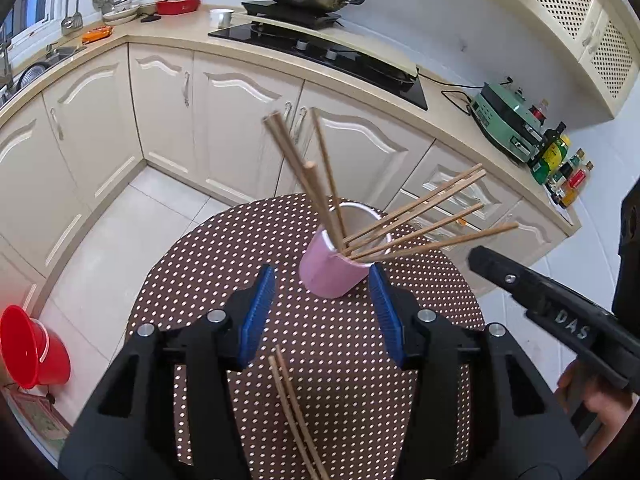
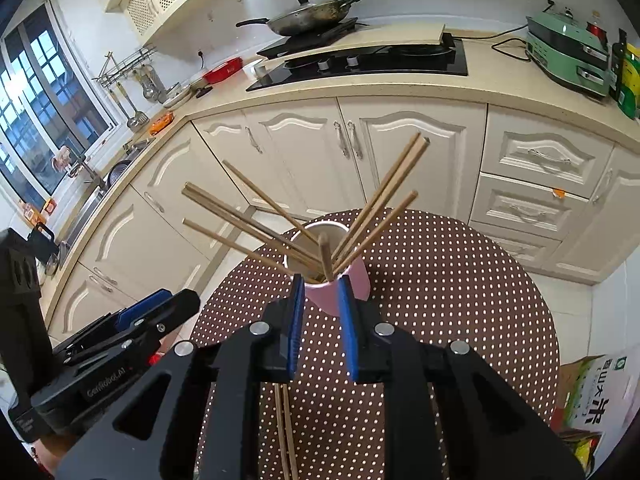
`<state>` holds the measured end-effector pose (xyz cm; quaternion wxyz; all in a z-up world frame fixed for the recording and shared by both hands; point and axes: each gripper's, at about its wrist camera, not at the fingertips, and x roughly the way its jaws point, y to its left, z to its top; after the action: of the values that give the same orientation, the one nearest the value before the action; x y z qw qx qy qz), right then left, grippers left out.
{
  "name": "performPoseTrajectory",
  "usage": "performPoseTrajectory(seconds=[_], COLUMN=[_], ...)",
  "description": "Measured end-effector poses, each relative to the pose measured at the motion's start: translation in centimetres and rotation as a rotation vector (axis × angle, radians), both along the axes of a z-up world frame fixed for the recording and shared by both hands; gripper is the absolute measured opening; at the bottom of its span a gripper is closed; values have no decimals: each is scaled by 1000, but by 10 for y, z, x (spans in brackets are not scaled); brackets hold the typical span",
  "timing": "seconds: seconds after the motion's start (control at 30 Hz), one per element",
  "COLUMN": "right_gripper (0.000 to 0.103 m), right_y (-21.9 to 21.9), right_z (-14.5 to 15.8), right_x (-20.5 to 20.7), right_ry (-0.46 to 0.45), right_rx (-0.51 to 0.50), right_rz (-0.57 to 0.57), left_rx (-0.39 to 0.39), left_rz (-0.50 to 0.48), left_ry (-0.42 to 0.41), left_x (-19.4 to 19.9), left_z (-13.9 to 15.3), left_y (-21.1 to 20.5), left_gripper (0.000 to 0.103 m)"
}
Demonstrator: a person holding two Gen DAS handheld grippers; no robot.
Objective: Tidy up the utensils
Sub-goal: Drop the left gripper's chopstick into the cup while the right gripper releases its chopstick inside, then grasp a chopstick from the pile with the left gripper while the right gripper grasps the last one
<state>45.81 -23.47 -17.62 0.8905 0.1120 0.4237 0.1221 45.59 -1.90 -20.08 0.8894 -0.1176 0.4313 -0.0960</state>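
1. A pink cup (image 1: 332,268) stands at the centre of the left wrist frame on the dotted counter (image 1: 208,256), wooden chopsticks (image 1: 420,216) fanning out of it.
2. Two loose chopsticks (image 1: 294,412) lie at lower centre.
3. The left gripper (image 1: 322,296) gapes wide, empty.
4. The right gripper (image 2: 320,300) is narrowly parted, gripping nothing.

Both wrist views look steeply down, close on the cup (image 1: 335,258) (image 2: 340,280); left view from its left, right view from its right.
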Motion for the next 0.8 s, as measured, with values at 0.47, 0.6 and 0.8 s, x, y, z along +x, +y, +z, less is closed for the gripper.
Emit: performPoseTrajectory(seconds=[0.47,0.6,0.8], right_gripper=[16,16,16], right_y=[36,39,40], right_z=[-67,-87,-112], right_x=[-29,-32,-32], right_ry=[155,206,275], right_rx=[-40,-44,-46], right_rz=[84,102,127], left_rx=[-9,3,33], left_rz=[8,-6,-17], left_ry=[257,347,431], left_x=[-23,-27,-25], left_z=[-90,-121,-155], left_y=[19,10,-4], left_gripper=[49,48,44])
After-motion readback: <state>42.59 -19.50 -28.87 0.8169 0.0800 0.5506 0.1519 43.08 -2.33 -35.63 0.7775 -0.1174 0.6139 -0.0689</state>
